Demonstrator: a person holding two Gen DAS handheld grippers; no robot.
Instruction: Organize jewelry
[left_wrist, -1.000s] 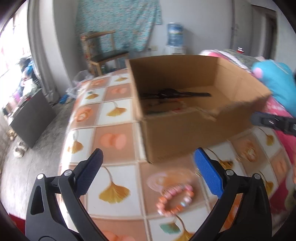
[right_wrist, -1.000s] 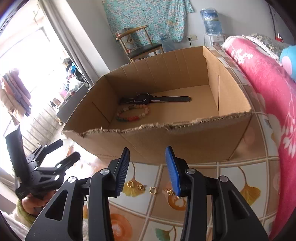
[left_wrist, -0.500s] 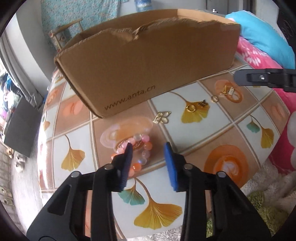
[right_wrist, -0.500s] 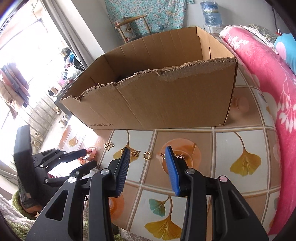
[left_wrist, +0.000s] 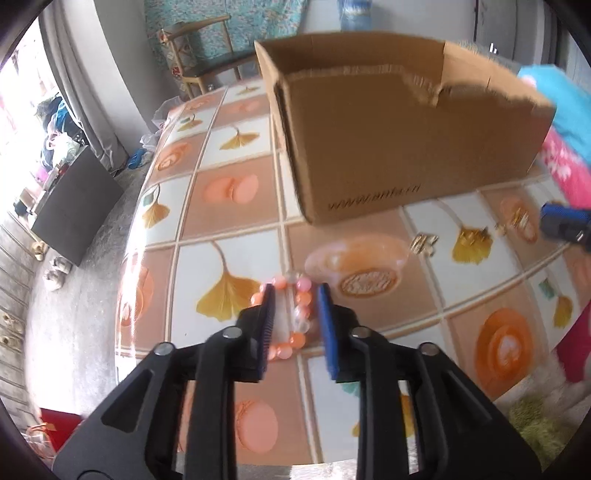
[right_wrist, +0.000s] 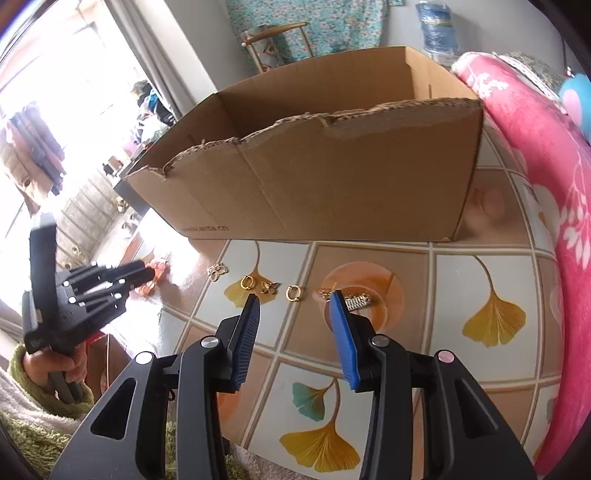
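Note:
A pink and orange bead bracelet (left_wrist: 301, 295) lies on the tiled tabletop (left_wrist: 229, 236). My left gripper (left_wrist: 294, 291) is down over it, jaws narrowed but open. The left finger covers the ring's left edge, and the right pad stands just clear of the beads. In the right wrist view the left gripper (right_wrist: 147, 274) has its tips at the bracelet (right_wrist: 157, 271). My right gripper (right_wrist: 295, 299) is open and empty, hovering over a row of small gold earrings. A gold hoop (right_wrist: 293, 292) lies just beyond its tips. The open cardboard box (right_wrist: 332, 177) stands behind them.
More gold pieces lie in the row: a hoop (right_wrist: 247, 282), a butterfly piece (right_wrist: 269, 287), a clip (right_wrist: 354, 301) and a pair (right_wrist: 216, 270). A pink blanket (right_wrist: 546, 192) borders the table on the right. A person's hand in a green sleeve (right_wrist: 55, 373) holds the left gripper.
The left gripper's jaws narrowed from wide apart, and it came down over the bracelet. The right gripper dropped toward the earrings, so the box's inside is now out of sight.

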